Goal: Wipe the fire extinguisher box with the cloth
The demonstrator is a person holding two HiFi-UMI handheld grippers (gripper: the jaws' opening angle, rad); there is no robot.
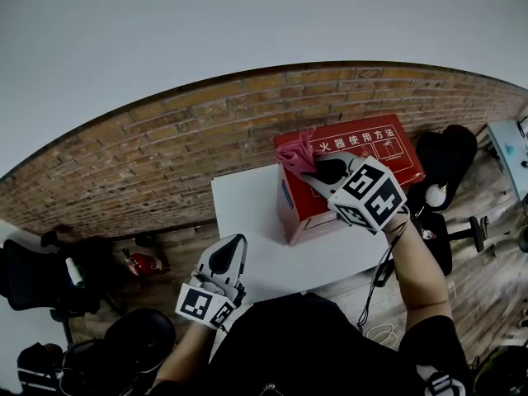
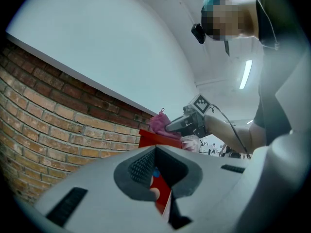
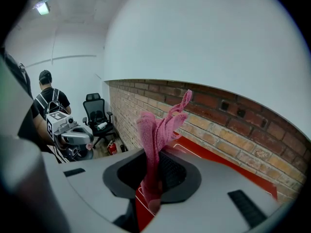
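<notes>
**A:** Where is the fire extinguisher box (image 1: 375,151)?

**B:** It stands on the far right part of the white worktop (image 1: 247,213), with the brick wall (image 1: 165,147) behind it. Its red lid faces up.

**A:** And the cloth (image 1: 297,151)?

**B:** The pink cloth is clamped in the right tongs (image 1: 318,172), whose jaws are closed on its lower end. The loose end stands up above them. In the head view the cloth lies at the left edge of the lid, near the far corner.

**A:** What about the left tongs (image 1: 231,250)?

**B:** Their jaws are together with nothing between them. Only a sliver of the red box shows through the slit lower down. They hover over the near left part of the worktop, well apart from the box.

**A:** How much room is there?

**B:** To the left of the box and in front of it the worktop is bare white. To the right of the cloth, the rest of the lid lies uncovered. Past the worktop's left edge, an office chair (image 3: 97,113) and a small red extinguisher (image 3: 112,148) stand on the floor by the wall.
</notes>
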